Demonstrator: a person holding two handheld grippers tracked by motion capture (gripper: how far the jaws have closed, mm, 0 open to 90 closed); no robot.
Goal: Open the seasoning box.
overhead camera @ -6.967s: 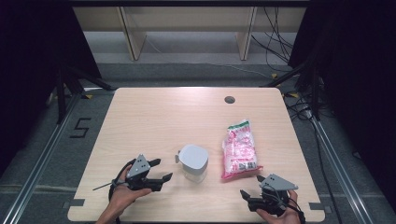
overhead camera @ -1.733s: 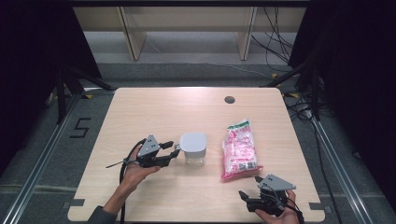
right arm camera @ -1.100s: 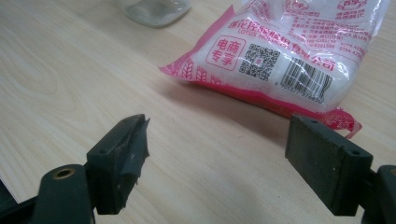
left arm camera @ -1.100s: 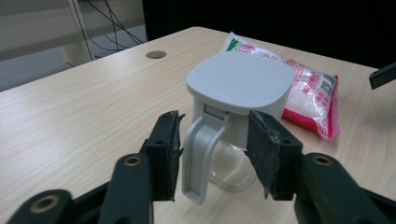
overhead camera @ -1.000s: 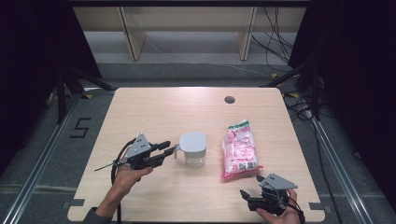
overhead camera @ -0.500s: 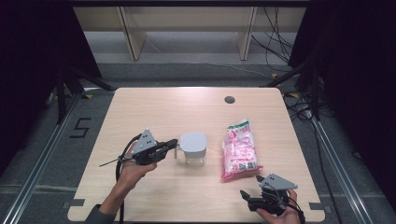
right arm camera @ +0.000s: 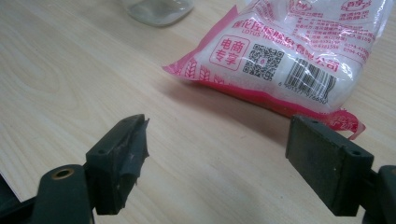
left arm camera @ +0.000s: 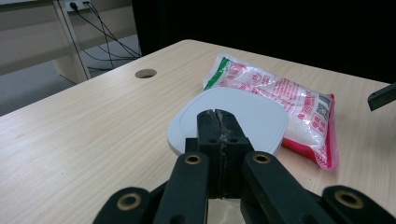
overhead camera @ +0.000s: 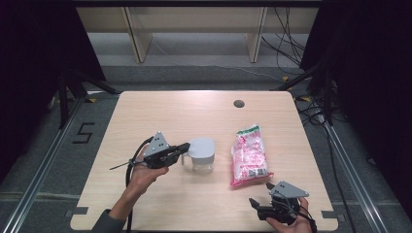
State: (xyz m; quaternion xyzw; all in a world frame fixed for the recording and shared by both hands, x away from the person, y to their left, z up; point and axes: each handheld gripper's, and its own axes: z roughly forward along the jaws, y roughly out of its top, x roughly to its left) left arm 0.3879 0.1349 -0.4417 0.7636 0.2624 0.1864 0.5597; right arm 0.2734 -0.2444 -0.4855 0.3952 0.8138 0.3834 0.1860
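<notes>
A clear jug with a white lid [overhead camera: 201, 148] stands mid-table, its handle toward the left. My left gripper [overhead camera: 184, 146] is shut, its tips resting at the lid's left edge. In the left gripper view the pressed-together jaws [left arm camera: 217, 114] overlap the near rim of the lid [left arm camera: 252, 116], and I see nothing between them. A pink and white food bag [overhead camera: 248, 155] lies flat to the jug's right. My right gripper [overhead camera: 261, 194] is open near the front edge, just short of the bag's near end [right arm camera: 289, 51], with bare table between its jaws [right arm camera: 219, 154].
A round cable hole [overhead camera: 238, 103] sits in the far part of the table. The jug's clear base [right arm camera: 159, 9] shows at the top of the right gripper view. Beyond the table are a grey floor, shelf legs and cables.
My left gripper came up from the front left to the jug, and over the last second edged right onto the lid's rim. The right gripper has stayed put.
</notes>
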